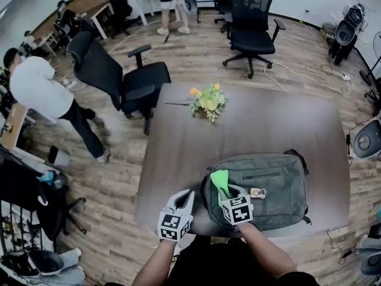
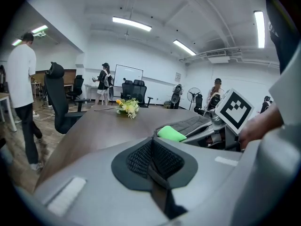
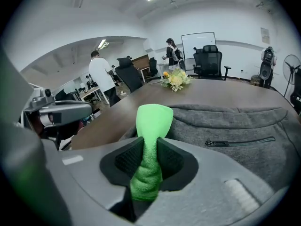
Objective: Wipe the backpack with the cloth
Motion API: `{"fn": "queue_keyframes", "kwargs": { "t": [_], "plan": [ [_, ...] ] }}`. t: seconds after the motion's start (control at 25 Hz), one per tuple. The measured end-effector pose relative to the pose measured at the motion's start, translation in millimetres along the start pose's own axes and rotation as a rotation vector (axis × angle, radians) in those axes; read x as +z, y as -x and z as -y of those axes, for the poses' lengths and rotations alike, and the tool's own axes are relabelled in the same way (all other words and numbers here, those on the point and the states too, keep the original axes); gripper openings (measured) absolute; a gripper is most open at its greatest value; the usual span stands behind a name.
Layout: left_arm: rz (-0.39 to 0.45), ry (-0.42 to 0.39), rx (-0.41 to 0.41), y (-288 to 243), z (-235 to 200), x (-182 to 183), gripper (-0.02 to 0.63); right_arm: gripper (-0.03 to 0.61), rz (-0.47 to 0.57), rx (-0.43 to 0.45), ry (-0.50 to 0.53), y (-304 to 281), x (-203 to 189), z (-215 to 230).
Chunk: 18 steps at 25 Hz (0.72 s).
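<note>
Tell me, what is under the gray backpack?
The brown table lies under the backpack. Anything directly beneath is covered by the bag itself. The right gripper pinches a green cloth.

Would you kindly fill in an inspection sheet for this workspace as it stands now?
Surface: dark wooden table.
Job's things: grey backpack lying flat at the near edge; green cloth held over one end of it.
Clutter: small bunch of flowers mid-table.
Grippers: right gripper shut on the cloth; left gripper shut, nothing between its jaws, beside the backpack.
Cables: white cable on the floor beyond the table.
Surroundings: office chairs; person in a white top.
</note>
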<state>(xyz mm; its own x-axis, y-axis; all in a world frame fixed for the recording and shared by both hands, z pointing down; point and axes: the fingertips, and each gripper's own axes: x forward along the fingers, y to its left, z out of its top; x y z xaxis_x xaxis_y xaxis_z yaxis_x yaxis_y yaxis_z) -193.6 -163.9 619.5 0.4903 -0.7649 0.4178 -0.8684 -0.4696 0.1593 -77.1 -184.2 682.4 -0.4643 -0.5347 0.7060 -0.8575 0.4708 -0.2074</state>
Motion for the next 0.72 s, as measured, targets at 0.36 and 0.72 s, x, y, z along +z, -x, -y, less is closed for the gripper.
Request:
{"fn": "queue_keyframes", "kwargs": {
  "t": [0.36, 0.72],
  "plan": [
    [-0.007, -0.016, -0.035, -9, 10, 0, 0.018, 0.089, -0.033, -0.100, 0.007, 11, -15, 33],
    [-0.018, -0.054, -0.095, -24, 38, 1, 0.018, 0.089, -0.063, -0.209, -0.027, 39, -25, 86]
  ]
}}
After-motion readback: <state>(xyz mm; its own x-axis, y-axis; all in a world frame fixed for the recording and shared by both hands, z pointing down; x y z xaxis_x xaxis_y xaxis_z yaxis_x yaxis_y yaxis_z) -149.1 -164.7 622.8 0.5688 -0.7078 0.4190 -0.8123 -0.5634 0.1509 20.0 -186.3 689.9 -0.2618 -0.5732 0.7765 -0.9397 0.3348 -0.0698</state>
